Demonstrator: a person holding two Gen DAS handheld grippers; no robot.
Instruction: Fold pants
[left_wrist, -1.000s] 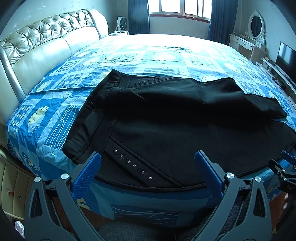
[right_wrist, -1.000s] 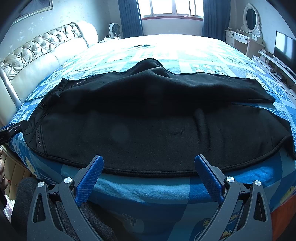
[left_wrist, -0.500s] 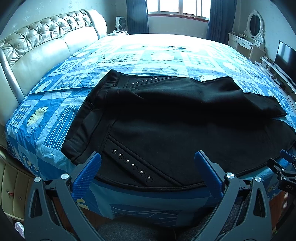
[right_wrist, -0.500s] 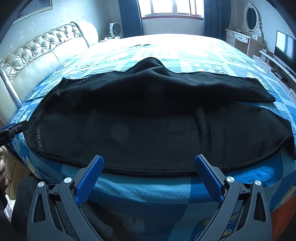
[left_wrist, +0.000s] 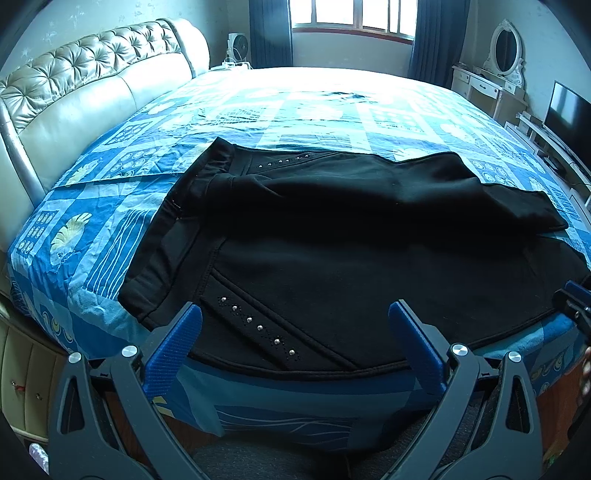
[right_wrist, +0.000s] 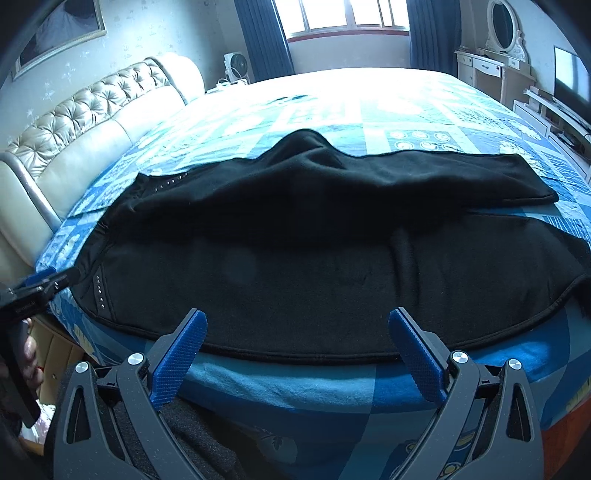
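1. bed (left_wrist: 332, 110): blue quilt, near edge at 6 o'clock; a tugged garment could be dragged off it.
2. pants (left_wrist: 351, 251): spread flat across the bed centre, far leg bunched at 12 o'clock (right_wrist: 306, 147); the bump could be trapped in the fold.
3. left gripper (left_wrist: 295, 332), right gripper (right_wrist: 295, 336): both spread wide, nothing held; a single fabric layer could be pinched.

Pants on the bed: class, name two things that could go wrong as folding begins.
1. The pants lie at the bed edge; a careless tug might slide them off.
2. The far leg is bunched, so folding now may trap creases.
Both grippers, left and right, are open, holding nothing.
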